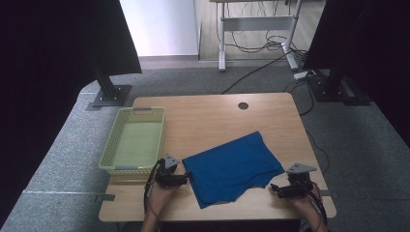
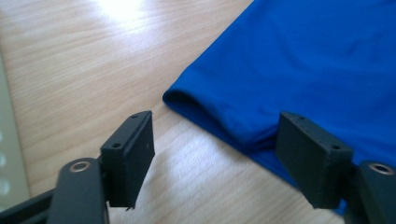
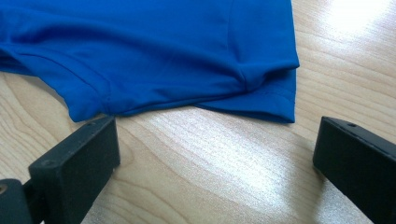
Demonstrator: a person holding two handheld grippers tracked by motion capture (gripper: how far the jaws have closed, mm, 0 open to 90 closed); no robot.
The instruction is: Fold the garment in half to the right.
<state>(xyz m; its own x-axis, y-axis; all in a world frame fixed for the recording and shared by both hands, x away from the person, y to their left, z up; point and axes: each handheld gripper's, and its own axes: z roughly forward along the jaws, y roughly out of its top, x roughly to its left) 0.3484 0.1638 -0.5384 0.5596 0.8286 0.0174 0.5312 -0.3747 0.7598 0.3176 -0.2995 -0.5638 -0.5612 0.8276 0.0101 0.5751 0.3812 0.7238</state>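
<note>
Blue cloth (image 1: 233, 168) edge between left tongs (image 2: 212, 156) (gaping).

Cloth (image 1: 232, 166) flat on table (image 1: 212, 116), near front edge; basket (image 1: 134, 140) left of it, on table's left edge.

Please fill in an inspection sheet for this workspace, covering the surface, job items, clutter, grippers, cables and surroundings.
Surface: wooden table, round hole near its far edge.
Job's things: blue cloth folded, lying flat; green basket at the left, nothing in it.
Clutter: nothing seen.
Grippers: left gripper open, jaws astride the cloth's edge; right gripper open, just short of the cloth.
Cables: floor cables beyond the table.
Surroundings: grey carpet, dark screens, a desk frame behind.
</note>
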